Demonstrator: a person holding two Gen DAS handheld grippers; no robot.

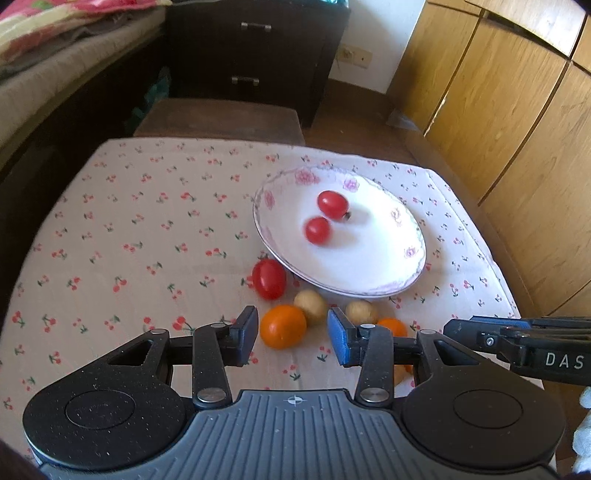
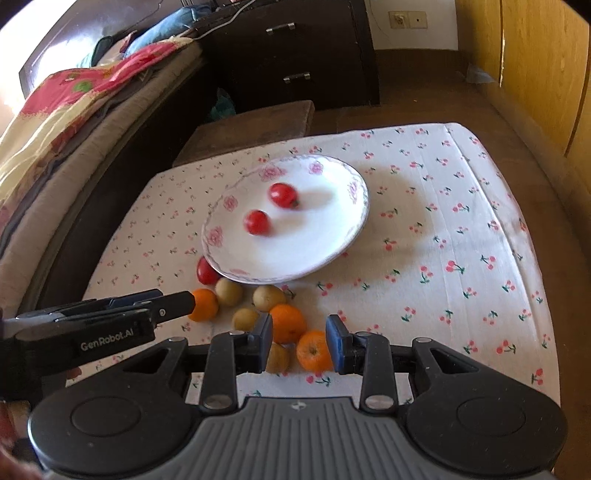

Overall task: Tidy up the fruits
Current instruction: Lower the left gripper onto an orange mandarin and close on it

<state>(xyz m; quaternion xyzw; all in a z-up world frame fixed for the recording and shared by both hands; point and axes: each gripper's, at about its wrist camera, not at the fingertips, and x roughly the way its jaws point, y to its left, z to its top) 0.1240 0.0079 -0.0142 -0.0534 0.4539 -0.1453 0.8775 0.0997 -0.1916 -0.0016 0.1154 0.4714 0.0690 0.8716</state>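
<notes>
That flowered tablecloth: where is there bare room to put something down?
The tablecloth is bare right of the plate, out to its edge, and left of the plate in the left wrist view. It is crowded in front of the plate, where oranges and small brownish fruits cluster.

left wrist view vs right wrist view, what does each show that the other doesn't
Only left wrist: the red tomato on the cloth in full, and the right tool side-on. Only right wrist: blue clothing on the bed, and the left tool side-on. Both: the plate with two tomatoes, and the cherry-print cloth.
</notes>
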